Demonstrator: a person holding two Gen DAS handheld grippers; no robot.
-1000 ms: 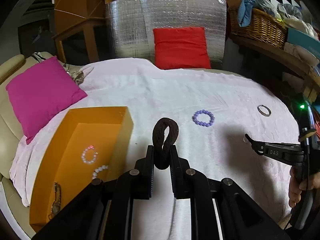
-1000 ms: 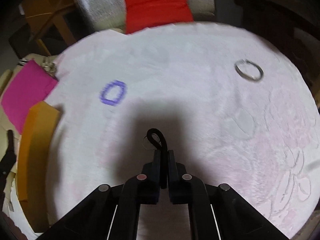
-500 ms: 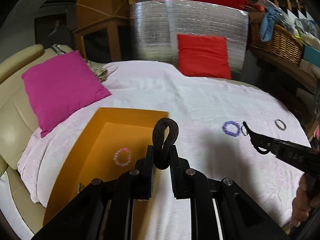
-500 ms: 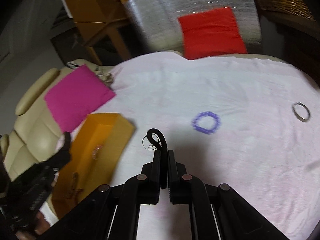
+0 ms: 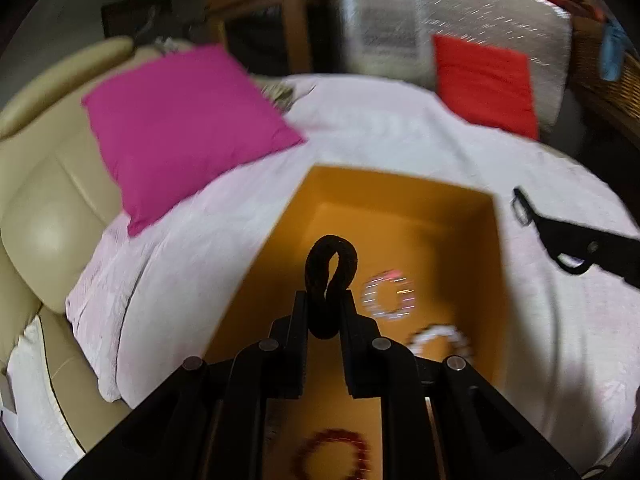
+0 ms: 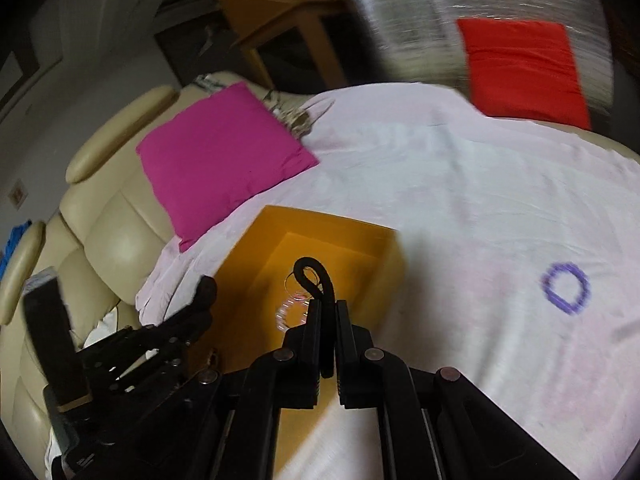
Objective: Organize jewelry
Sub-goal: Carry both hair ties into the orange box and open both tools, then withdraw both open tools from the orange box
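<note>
Brown hair tie (image 5: 330, 268) clamped between left fingers (image 5: 301, 316), thin black band (image 6: 316, 280) between right fingers (image 6: 343, 320), above orange box (image 5: 400, 200).

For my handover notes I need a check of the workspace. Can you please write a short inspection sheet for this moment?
Surface: pale pink sheet spread over a cream sofa.
Job's things: orange box holding a pearly bracelet, a white bead bracelet and a red one; purple bead bracelet out on the sheet.
Clutter: magenta cushion, red cushion.
Grippers: left claw shut on a dark hair tie above the box; right claw shut on a thin black loop with a ring.
Cables: nothing seen.
Surroundings: silver foil panel, wooden furniture.
</note>
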